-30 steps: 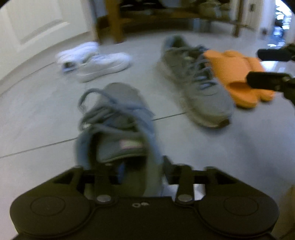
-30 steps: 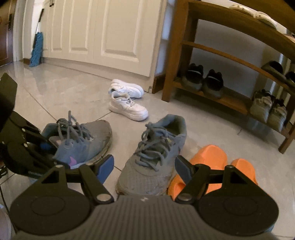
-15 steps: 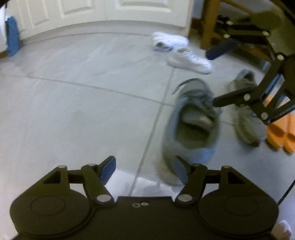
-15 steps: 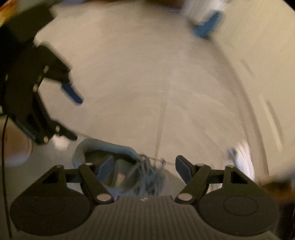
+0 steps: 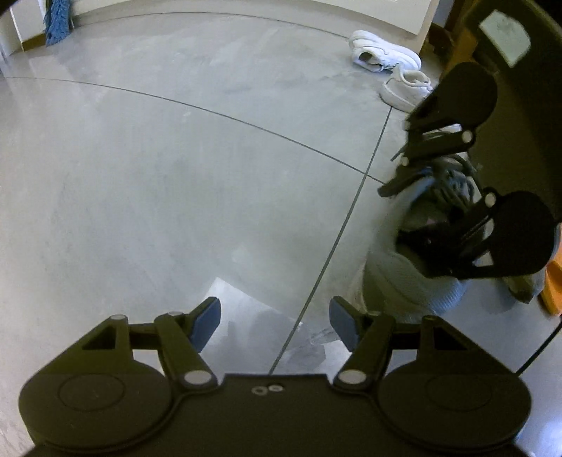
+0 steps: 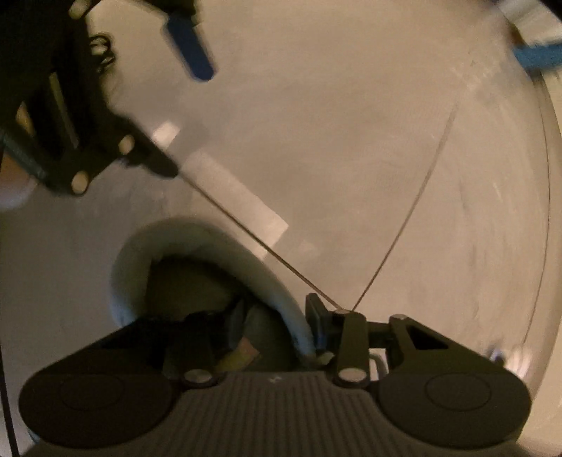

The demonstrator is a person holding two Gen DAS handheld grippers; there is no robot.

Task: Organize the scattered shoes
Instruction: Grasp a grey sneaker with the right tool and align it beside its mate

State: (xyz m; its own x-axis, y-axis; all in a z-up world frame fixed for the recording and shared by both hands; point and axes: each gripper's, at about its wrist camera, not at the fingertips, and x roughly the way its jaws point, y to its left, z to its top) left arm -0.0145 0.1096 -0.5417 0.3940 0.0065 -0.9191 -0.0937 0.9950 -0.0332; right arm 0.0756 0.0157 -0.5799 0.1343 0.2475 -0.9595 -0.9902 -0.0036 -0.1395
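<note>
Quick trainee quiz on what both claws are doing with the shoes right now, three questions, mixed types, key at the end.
1. True or false: the left claw is shut on a shoe.
2. What does the right claw grip? A) a black boot B) the grey sneaker C) a red sandal
3. Fill in: in the left wrist view, the blue mop shows at the top ____ corner.

Key: 1 false, its jaws stand apart over bare floor; 2 B, one finger inside the collar and one outside; 3 left.
</note>
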